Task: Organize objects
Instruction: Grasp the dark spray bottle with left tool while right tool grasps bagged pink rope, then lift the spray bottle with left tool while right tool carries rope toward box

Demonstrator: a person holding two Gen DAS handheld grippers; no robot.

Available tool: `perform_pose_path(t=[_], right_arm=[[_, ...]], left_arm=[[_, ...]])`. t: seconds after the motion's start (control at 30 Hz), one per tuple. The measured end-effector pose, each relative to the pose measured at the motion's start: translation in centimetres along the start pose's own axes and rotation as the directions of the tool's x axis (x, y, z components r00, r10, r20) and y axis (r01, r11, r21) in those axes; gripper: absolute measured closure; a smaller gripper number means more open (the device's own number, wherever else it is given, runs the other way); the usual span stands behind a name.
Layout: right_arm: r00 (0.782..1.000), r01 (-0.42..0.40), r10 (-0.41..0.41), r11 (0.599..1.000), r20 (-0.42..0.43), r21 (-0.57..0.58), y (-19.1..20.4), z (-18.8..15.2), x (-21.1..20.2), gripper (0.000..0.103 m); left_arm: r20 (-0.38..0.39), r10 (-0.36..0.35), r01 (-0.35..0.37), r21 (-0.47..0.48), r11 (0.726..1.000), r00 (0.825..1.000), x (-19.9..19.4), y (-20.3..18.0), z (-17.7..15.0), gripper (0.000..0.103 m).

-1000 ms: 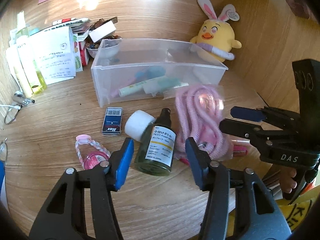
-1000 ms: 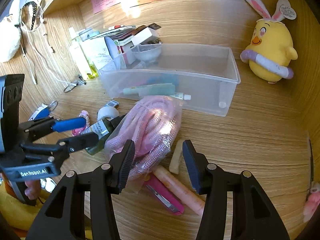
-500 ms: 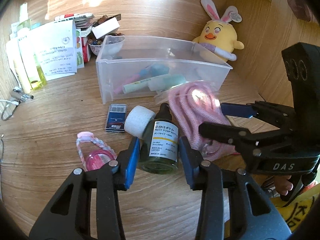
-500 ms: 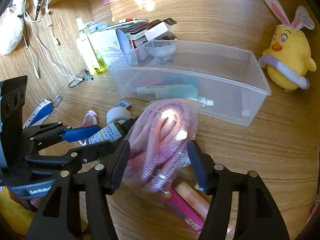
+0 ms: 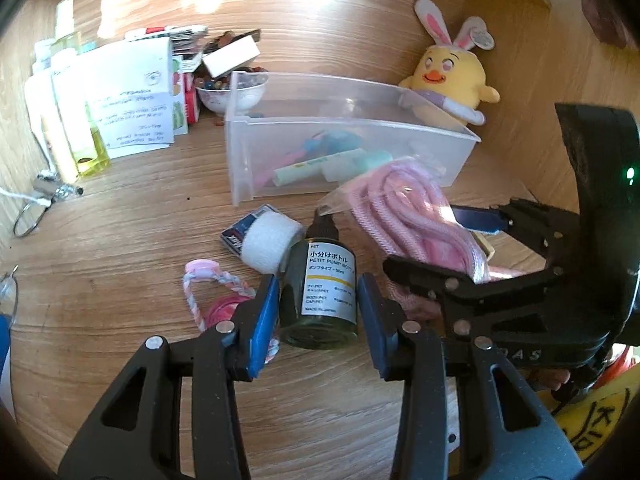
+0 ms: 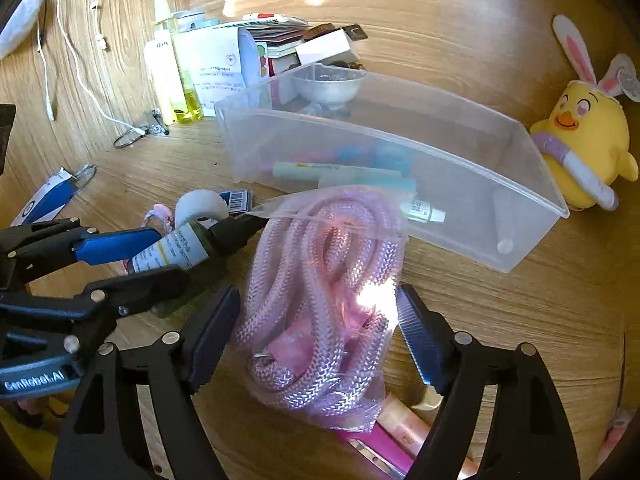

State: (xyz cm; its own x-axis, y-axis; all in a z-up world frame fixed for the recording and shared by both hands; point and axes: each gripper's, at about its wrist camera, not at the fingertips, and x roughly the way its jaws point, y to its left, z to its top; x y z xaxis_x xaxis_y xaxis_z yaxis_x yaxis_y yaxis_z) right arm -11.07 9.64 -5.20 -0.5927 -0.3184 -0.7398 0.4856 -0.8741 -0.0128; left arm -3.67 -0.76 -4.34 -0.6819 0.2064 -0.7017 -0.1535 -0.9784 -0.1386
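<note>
On the wooden desk (image 5: pixel 120 248), the left gripper (image 5: pixel 318 312) has its blue pads clamped on the lying green bottle (image 5: pixel 320 300), with a white roll (image 5: pixel 268 242) and a pink charm (image 5: pixel 216 292) just to its left. Beside it to the right, the right gripper (image 6: pixel 316 332) straddles the bagged pink rope (image 6: pixel 320 288) with its jaws opening, the pads just clear of the bag. Behind both stands the clear bin (image 6: pixel 532 184) holding tubes, and a yellow plush (image 6: pixel 584 136) sits at far right.

yellow bunny-eared plush (image 5: pixel 448 76) beside bin
</note>
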Motion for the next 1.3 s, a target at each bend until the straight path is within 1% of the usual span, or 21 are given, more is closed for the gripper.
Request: perform_pose_path(t=[0.07,0.1,0.27,0.33,0.5,0.53,0.57,0.6,0.7,0.83,0.87,0.9,0.93,1.0,1.07,1.1,1.17,1.27,1.3], right_arm=[[1.0,0.001,-0.001,1.0,0.006,0.005,-0.2,-0.1,-0.3,0.038],[1.0,0.001,-0.001,1.0,0.008,0.01,-0.3,-0.1,-0.4,0.04],[1.0,-0.01,0.01,1.0,0.023,0.026,-0.8,-0.3,-1.2,0.052],[0.999,-0.024,0.023,0.999,0.026,0.04,-1.0,-0.3,-1.4,0.056],[0.997,-0.062,0.057,0.994,0.056,0.086,-2.1,-0.2,-2.5,0.06],[0.996,-0.066,0.06,0.993,0.062,0.093,-2.2,-0.2,-2.8,0.061],[0.996,-0.069,0.063,0.993,0.068,0.098,-2.4,-0.1,-3.0,0.065],[0.995,-0.073,0.065,0.992,0.074,0.103,-2.5,0.0,-3.1,0.066],[0.992,-0.096,0.085,0.988,0.094,0.119,-3.0,0.2,-3.8,0.066],[0.989,-0.089,0.074,0.988,0.126,0.125,-3.5,0.6,-4.8,0.067],[0.989,-0.089,0.072,0.988,0.132,0.127,-3.6,0.7,-4.9,0.067],[0.988,-0.089,0.071,0.988,0.139,0.128,-3.7,0.8,-5.2,0.067],[0.986,-0.092,0.072,0.988,0.149,0.128,-3.9,1.0,-5.5,0.067],[0.983,-0.093,0.07,0.987,0.167,0.131,-4.2,1.3,-6.0,0.067],[0.981,-0.093,0.067,0.986,0.185,0.137,-4.7,1.6,-6.6,0.067],[0.979,-0.093,0.065,0.986,0.191,0.139,-4.9,1.7,-6.8,0.067],[0.978,-0.09,0.06,0.985,0.201,0.145,-5.2,1.8,-7.1,0.067],[0.978,-0.098,0.066,0.983,0.197,0.155,-5.6,1.8,-7.0,0.067],[0.979,-0.099,0.068,0.983,0.194,0.157,-5.7,1.7,-6.9,0.067]], left_arm=[[0.002,0.002,-0.002,0.01,1.0,1.0,0.3,-0.2,0.1,0.063],[0.002,0.002,-0.002,0.012,1.0,1.0,0.4,-0.3,0.2,0.063],[0.01,-0.01,0.01,-0.014,1.0,1.0,0.7,0.0,0.5,0.062],[0.018,-0.015,0.015,-0.021,1.0,1.0,0.4,0.0,0.6,0.062],[0.054,-0.036,0.038,-0.037,0.999,0.998,-0.7,0.0,1.1,0.063],[0.061,-0.04,0.042,-0.04,0.998,0.997,-0.9,0.0,1.3,0.063],[0.068,-0.041,0.044,-0.042,0.998,0.997,-1.1,0.0,1.5,0.063],[0.074,-0.041,0.044,-0.044,0.998,0.996,-1.3,-0.1,1.6,0.063],[0.097,-0.052,0.057,-0.051,0.997,0.994,-1.8,-0.1,2.3,0.064],[0.137,-0.057,0.065,-0.054,0.996,0.989,-2.8,-0.2,3.4,0.065],[0.145,-0.06,0.068,-0.054,0.996,0.988,-3.0,-0.3,3.6,0.068],[0.154,-0.068,0.077,-0.051,0.996,0.986,-3.3,-0.3,4.0,0.098],[0.146,-0.076,0.084,-0.048,0.995,0.986,-3.3,-0.4,4.3,0.103],[0.161,-0.095,0.105,-0.053,0.993,0.982,-3.5,-0.3,5.0,0.102],[0.164,-0.081,0.09,-0.049,0.995,0.983,-3.3,-0.3,5.4,0.102],[0.158,-0.083,0.091,-0.047,0.995,0.984,-3.2,-0.3,5.4,0.102],[0.124,-0.099,0.106,-0.051,0.993,0.987,-2.6,-0.1,5.2,0.101],[0.058,-0.108,0.112,-0.071,0.991,0.992,-1.8,0.4,4.2,0.088],[0.042,-0.103,0.106,-0.074,0.992,0.994,-1.8,0.5,3.6,0.079]])
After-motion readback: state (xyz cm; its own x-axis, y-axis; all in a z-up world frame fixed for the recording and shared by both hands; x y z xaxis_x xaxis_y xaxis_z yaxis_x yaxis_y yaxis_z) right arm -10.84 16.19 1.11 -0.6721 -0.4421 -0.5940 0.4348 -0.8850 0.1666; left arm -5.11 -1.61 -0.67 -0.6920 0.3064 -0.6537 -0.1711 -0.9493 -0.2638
